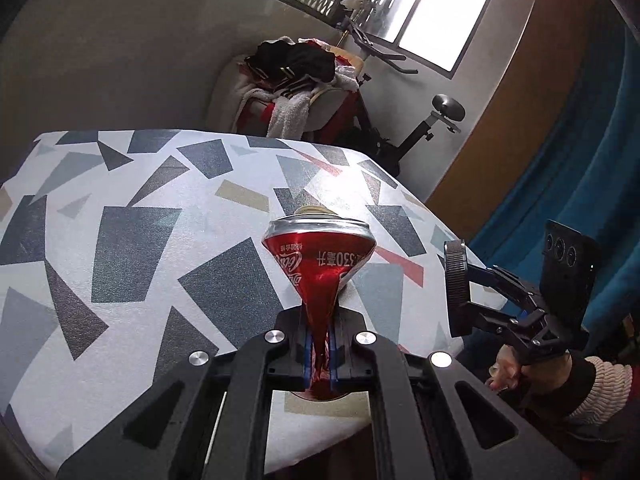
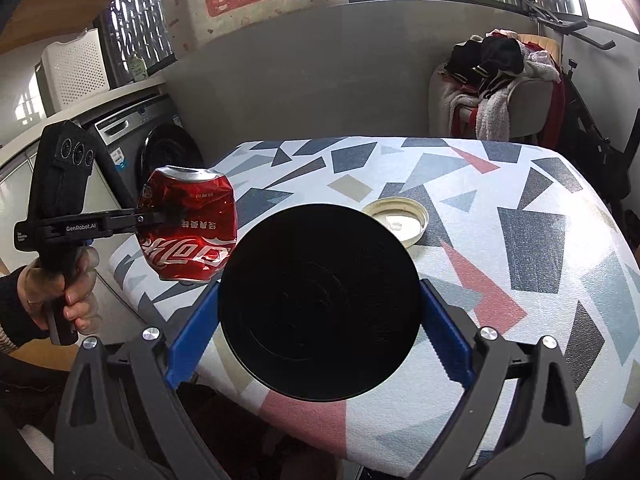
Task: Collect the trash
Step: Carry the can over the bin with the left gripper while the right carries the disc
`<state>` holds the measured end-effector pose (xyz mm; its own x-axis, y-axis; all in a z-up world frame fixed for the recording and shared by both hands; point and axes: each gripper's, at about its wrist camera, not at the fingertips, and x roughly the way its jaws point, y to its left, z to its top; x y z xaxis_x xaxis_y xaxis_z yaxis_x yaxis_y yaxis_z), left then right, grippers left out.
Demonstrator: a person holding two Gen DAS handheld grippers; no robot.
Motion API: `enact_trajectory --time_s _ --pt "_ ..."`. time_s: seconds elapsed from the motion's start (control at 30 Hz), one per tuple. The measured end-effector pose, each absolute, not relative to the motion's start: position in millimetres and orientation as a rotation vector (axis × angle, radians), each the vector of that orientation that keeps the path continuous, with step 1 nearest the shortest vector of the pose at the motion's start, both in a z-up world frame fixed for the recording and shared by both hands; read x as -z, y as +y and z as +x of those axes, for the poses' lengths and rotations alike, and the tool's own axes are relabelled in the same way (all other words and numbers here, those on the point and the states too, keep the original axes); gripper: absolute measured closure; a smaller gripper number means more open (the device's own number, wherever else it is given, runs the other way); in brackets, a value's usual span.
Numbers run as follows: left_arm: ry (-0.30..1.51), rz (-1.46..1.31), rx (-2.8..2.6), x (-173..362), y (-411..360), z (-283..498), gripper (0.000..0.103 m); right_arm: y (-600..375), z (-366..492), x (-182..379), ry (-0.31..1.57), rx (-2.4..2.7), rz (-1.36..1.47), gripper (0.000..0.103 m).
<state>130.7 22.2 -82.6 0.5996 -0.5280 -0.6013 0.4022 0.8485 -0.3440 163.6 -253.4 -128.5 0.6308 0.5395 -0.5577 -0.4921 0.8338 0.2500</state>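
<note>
I inspected both tools at this moment; my left gripper (image 1: 320, 354) was pinched hard on the red can (image 1: 319, 256), crushing its lower end flat between the blue pads, the wide end pointing away from the camera; in the right view the can (image 2: 188, 224) hung in the air off the table's left side, clear of the cloth. My right gripper (image 2: 316, 332) held a black disc (image 2: 320, 300), a lid as I judged it, clamped edge to edge between the blue pads (image 2: 190, 340); the jaws stood wide but bore on its rim on both sides. A cream lid (image 2: 396, 220) lay on the table (image 2: 540, 320), beyond the disc and apart from it; I judged it the remaining trash on the surface.

Recommendation for the step in hand, carrying both items off to a bin not in view: keep the squeeze steady; the can was held only by its flattened end and could pivot or slip if swung sharply; the disc was gripped on a thin edge and could pop out if tilted or knocked.

Edges and room: the table's left and near edges were close under both tools; the washer (image 2: 160, 148) stood to the left, a chair with clothes (image 2: 492, 84) behind; the two grippers were near each other, so I advised moving them apart before lowering.
</note>
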Motion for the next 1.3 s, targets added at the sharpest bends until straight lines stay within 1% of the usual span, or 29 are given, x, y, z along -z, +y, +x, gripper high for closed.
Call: enact_trajectory --time_s 0.13,0.23,0.37,0.53,0.67,1.0,1.17,1.2,1.27,1.3 --pt "0.760 -0.125 0.575 91 18 78 0.097 -244 138 135 0.679 -0.617 0.069 0.010" --pt "0.792 -0.152 0.597 106 20 48 0.097 -239 118 139 0.683 -0.637 0.049 0.010" --pt "0.812 -0.086 0.608 124 14 16 0.097 -238 95 146 0.679 -0.646 0.004 0.010" --pt "0.836 0.010 0.637 141 4 -12 0.097 -249 77 164 0.706 -0.640 0.039 0.010" --pt "0.852 0.082 0.638 154 -3 -21 0.097 -253 67 174 0.712 -0.626 0.036 0.010" --pt "0.878 0.010 0.573 165 7 -9 0.097 -249 65 177 0.722 -0.636 -0.003 0.010" --pt "0.905 0.019 0.580 168 4 -7 0.097 -245 66 179 0.732 -0.643 -0.016 0.010" --pt "0.907 0.019 0.584 168 3 -7 0.095 -243 66 179 0.733 -0.645 -0.019 0.010" --pt "0.906 0.011 0.584 168 4 -7 0.079 -241 66 179 0.735 -0.649 -0.028 0.010" --pt "0.893 0.007 0.566 166 5 -8 0.051 -239 65 179 0.735 -0.651 -0.034 0.010"
